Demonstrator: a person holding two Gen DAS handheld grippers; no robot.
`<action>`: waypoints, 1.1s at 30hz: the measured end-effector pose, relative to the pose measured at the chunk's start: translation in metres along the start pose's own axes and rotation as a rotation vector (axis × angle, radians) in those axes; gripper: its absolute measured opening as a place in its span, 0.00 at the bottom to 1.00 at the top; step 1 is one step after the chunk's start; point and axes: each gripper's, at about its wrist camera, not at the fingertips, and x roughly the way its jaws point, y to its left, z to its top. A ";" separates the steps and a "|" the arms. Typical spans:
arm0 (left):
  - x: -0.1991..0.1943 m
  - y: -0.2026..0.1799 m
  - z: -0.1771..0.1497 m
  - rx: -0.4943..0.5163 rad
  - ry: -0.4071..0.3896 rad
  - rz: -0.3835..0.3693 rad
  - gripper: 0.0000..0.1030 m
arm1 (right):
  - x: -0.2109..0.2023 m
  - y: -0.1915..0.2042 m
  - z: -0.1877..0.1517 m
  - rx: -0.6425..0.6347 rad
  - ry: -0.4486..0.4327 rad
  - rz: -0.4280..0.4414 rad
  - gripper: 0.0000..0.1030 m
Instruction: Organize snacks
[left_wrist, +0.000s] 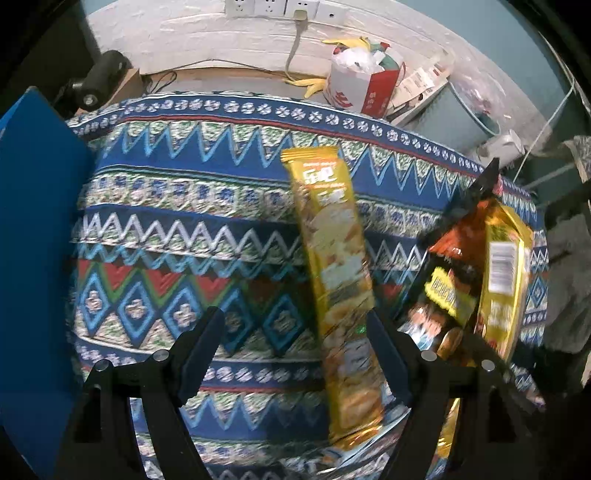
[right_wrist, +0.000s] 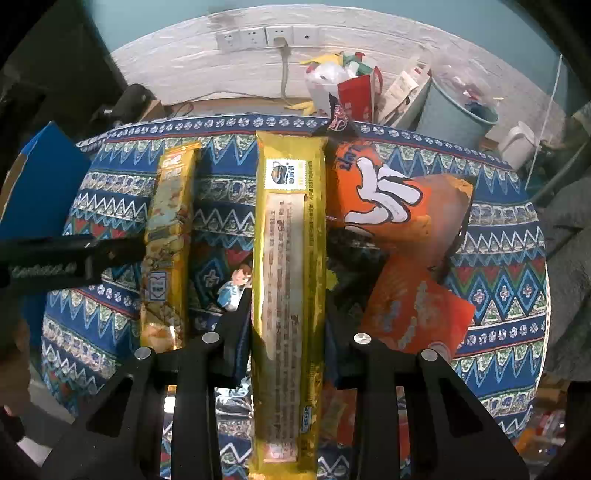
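A long yellow snack packet (left_wrist: 332, 258) lies on the patterned tablecloth (left_wrist: 177, 229). My left gripper (left_wrist: 295, 317) hangs open over its near end, the packet close to the right finger and far from the left one. In the right wrist view this packet (right_wrist: 168, 236) lies at the left, and a black part of the left gripper (right_wrist: 74, 254) reaches in beside it. My right gripper (right_wrist: 286, 332) is shut on a second long gold packet (right_wrist: 288, 240), printed back facing the camera, held above the cloth.
Orange snack bags (right_wrist: 391, 199) (right_wrist: 413, 310) lie heaped to the right, and a small cartoon-print packet (right_wrist: 234, 288) lies under the gold one. A blue box (left_wrist: 37, 240) stands at the table's left. A red-and-white paper bag (left_wrist: 354, 85) and a bucket (right_wrist: 454, 114) sit beyond the far edge.
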 end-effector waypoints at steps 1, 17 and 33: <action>0.003 -0.002 0.001 -0.005 0.001 0.001 0.78 | 0.001 0.000 0.001 -0.001 -0.001 -0.002 0.30; 0.034 -0.030 -0.001 0.128 0.008 0.028 0.57 | 0.004 -0.007 0.004 0.010 -0.005 0.006 0.30; -0.012 -0.008 -0.015 0.249 -0.087 0.029 0.30 | -0.013 0.006 0.009 -0.029 -0.046 0.000 0.30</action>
